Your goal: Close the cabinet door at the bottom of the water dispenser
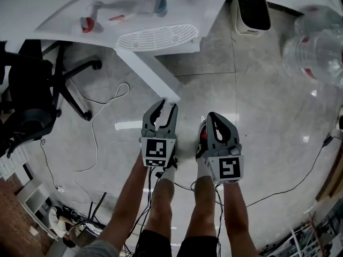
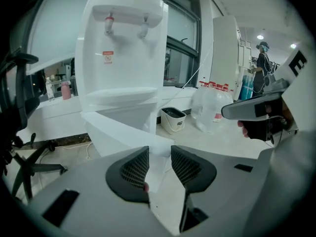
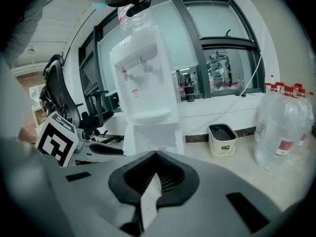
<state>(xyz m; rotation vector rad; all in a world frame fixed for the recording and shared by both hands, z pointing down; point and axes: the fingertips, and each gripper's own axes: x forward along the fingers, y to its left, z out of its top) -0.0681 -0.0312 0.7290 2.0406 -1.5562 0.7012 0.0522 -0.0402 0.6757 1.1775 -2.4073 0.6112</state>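
Door: flat white cabinet door [image 1: 151, 73] stands swung out from the base of the white water dispenser [image 2: 123, 48] | Left: left gripper [image 2: 159, 150] has its jaws partly apart, the door's free edge between them, pad contact unclear | Right: right gripper [image 3: 157, 153] has its jaws together and empty, beside the left | Around: white waste bin [image 1: 252, 9], clear water bottles [image 1: 316, 50]

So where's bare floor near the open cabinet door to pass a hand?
Free: the tile floor right of the cabinet door, between the white bin and the right gripper. Crowded: left of the door, with the office chair and cable.
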